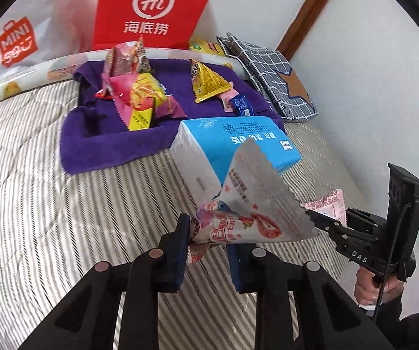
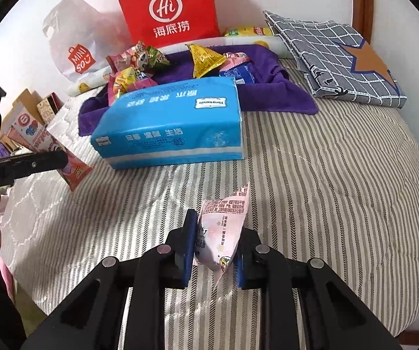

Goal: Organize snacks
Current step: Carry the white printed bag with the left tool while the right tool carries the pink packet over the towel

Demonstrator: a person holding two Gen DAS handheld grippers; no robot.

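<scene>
My left gripper [image 1: 209, 250] is shut on a silver and red snack packet [image 1: 253, 204] and holds it above the striped bed [image 1: 48, 204]. It also shows in the right wrist view [image 2: 60, 163], with the packet [image 2: 75, 172]. My right gripper [image 2: 213, 250] is shut on a pale pink snack packet [image 2: 224, 224], just above the bed [image 2: 326, 189]. It shows at the right of the left wrist view [image 1: 323, 224], with the pink packet [image 1: 326, 204]. A pile of snacks [image 1: 139, 93] lies on a purple towel [image 1: 92, 140], also seen from the right [image 2: 267, 93].
A blue tissue pack [image 1: 232, 143] [image 2: 174, 122] lies between the grippers and the towel. A red Haidilao bag [image 1: 154, 8] [image 2: 171, 11] and a white Miniso bag [image 2: 75, 52] lean on the wall. A folded grey checked cloth [image 2: 340, 58] lies at the back right.
</scene>
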